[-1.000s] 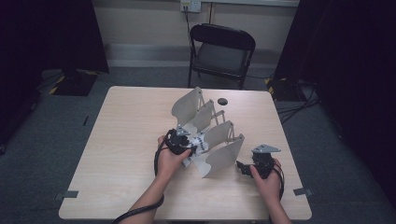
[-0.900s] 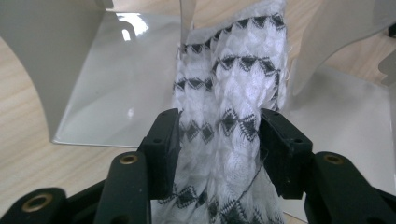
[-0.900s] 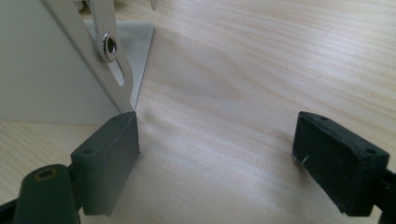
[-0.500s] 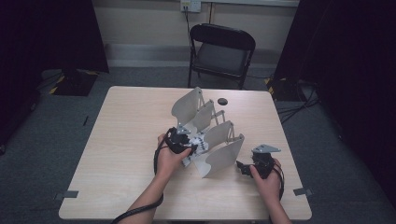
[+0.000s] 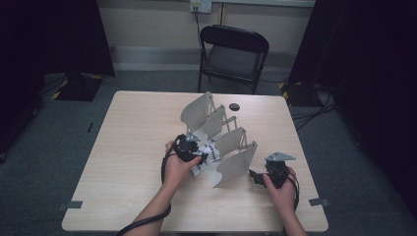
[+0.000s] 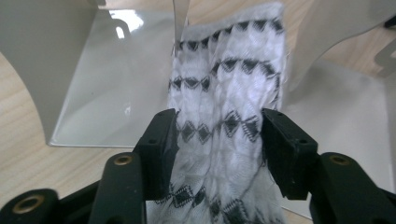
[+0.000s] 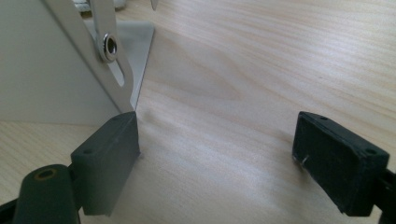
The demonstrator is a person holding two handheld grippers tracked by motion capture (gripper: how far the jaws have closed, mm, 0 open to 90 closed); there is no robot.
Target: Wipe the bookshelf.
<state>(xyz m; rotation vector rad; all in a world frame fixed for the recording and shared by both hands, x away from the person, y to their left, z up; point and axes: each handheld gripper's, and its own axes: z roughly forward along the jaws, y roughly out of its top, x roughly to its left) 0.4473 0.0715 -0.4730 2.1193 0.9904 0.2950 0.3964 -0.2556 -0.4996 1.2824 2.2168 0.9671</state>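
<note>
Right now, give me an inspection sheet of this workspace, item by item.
Surface: pale wood table, bare around the work.
Job's things: patterned white cloth lying between grey rack panels.
Clutter: small dark round thing near the far edge.
Grippers: left tongs astride the cloth, jaws just been opening, pads at its edges, press not clear; right tongs open over bare wood, one jaw beside a panel's corner.
Cables: black cable looping from the left tongs; more on the floor at right.
Surroundings: black folding chair, dark curtains, grey carpet.
</note>
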